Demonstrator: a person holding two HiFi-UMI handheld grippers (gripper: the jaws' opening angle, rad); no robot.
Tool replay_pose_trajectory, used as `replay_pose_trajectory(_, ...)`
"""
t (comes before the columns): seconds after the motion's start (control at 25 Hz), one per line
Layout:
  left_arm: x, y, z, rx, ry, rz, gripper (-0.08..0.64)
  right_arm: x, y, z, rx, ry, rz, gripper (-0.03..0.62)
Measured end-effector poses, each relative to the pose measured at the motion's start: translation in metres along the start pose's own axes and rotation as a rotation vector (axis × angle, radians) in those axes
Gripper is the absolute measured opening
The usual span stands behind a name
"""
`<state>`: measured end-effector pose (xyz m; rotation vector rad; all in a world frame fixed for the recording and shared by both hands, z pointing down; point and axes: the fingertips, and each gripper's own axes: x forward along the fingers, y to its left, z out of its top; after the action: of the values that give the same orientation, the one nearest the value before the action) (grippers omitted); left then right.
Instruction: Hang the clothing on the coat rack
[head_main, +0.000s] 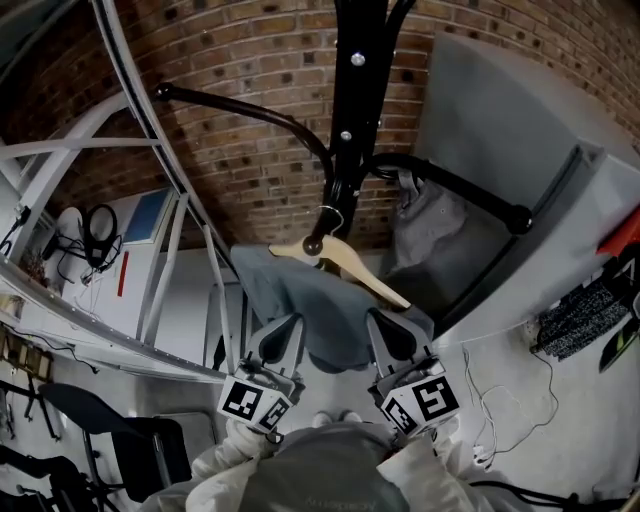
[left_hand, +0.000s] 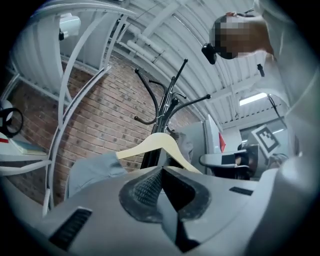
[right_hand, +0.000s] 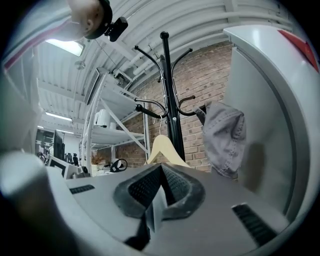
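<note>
In the middle of the head view, a blue-grey garment is draped over a wooden hanger. The hanger is hooked on the black coat rack, which is seen before a brick wall. The lower edge of the garment is held from both sides. The left claw and the right claw are both closed, with a thin strip of cloth pinched in each. At the right, a grey cloth is hung on another arm of the rack.
</note>
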<state>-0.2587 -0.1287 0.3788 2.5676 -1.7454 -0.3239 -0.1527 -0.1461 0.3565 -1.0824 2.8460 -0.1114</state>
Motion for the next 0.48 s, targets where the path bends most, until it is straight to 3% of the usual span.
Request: replay_pose_trajectory(0.48,-0.007,0.016,-0.01,-0.013,0.037,0.091,0.008,0.0,-0.006,-0.006,0.01,0.016,0.019,0.023)
